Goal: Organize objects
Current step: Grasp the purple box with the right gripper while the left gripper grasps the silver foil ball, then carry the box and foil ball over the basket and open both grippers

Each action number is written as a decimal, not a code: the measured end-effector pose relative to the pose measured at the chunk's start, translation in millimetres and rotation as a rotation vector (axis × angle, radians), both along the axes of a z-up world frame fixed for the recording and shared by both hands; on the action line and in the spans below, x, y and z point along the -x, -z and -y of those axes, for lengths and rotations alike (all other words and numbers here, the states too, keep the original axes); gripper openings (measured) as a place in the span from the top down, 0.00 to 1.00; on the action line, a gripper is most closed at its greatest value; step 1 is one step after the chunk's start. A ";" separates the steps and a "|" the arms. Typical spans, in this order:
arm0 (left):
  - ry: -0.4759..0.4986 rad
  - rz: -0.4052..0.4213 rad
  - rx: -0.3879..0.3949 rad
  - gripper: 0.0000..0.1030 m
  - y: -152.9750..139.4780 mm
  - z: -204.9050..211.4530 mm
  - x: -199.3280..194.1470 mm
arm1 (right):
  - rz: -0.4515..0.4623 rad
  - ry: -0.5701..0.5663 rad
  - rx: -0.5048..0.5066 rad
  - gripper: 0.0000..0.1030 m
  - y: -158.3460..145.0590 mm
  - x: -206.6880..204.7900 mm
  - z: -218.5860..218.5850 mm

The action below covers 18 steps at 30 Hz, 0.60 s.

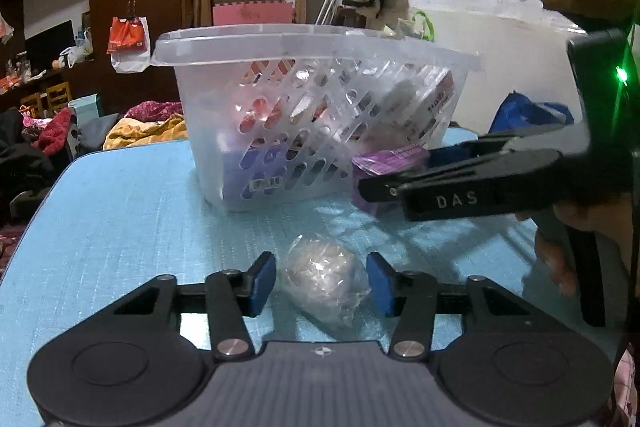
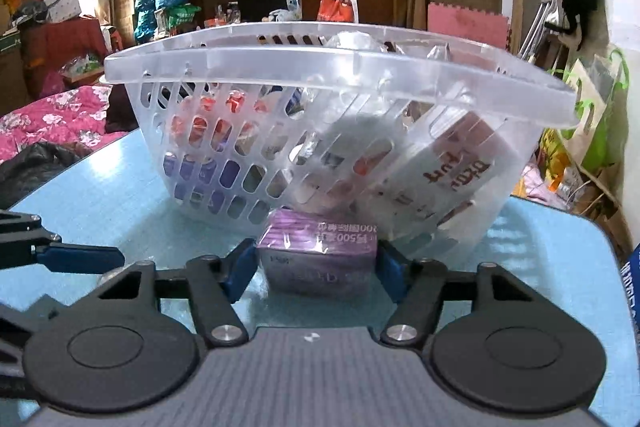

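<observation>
Blue table (image 1: 120, 211): textured top, carrying all the items below.

Clear slotted basket (image 2: 280, 155): stands at the far middle of the table, already part-filled with boxes and packets; rim level, open at the top.

Purple box (image 2: 318, 259): rests on the table, touching or just short of the basket's near wall. The right gripper (image 2: 316, 269) straddles it, blue pads at both short sides. The pads appear to be in contact, so I judge it clenched on the box, though the hold may not yet be firm. The box is not lifted.

Wrapped ball (image 1: 324, 277): a roundish lump in crinkled clear film, lying on the table well short of the basket. The left gripper (image 1: 322, 281) brackets it; the right pad touches the film, a thin gap shows at the left pad. Judged released, not yet gripping.

Step in hand, by my judgement: seize both items for transfer into the basket.

Recommendations:
- Confirm the box grip before raising; its film wrap looks slippery.
- Close the left pads on the body of the ball, not on loose film.
- Lift each item clear above the rim before moving it inward, as the box sits tight against the wall.
- Deliver one at a time; the two grippers are close.
</observation>
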<state>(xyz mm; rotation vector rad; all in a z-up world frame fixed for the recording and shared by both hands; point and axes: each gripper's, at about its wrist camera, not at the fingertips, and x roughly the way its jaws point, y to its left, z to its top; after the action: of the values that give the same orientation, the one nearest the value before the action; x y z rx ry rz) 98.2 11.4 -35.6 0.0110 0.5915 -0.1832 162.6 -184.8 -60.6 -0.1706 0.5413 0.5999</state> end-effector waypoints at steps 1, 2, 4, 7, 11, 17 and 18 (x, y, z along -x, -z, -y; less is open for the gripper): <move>-0.001 0.011 -0.001 0.50 -0.2 -0.5 1.7 | 0.007 0.000 0.000 0.38 -0.6 2.4 1.8; -0.002 0.020 -0.004 0.50 -0.6 -0.1 2.8 | 0.016 -0.003 -0.004 0.38 -1.5 6.1 4.3; -0.002 0.036 -0.016 0.51 -1.4 1.8 4.8 | 0.029 -0.012 -0.023 0.38 -2.6 14.8 11.2; 0.007 0.047 -0.024 0.51 -2.2 3.7 6.0 | 0.046 -0.023 -0.053 0.39 -4.6 24.7 21.8; 0.004 0.093 -0.005 0.51 -4.9 0.5 13.1 | 0.074 -0.027 -0.092 0.39 -4.7 40.3 36.5; -0.013 0.213 0.091 0.51 -35.4 -11.5 27.5 | 0.144 -0.053 -0.251 0.38 -42.7 66.1 55.6; -0.022 0.243 0.095 0.51 -47.6 -13.5 29.4 | 0.170 -0.049 -0.260 0.39 -55.2 68.9 56.5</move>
<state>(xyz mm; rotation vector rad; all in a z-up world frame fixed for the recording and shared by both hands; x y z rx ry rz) 68.8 24.9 12.0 -0.0644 0.3406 -0.1855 93.7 -241.3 -5.4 0.0114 0.2922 0.6901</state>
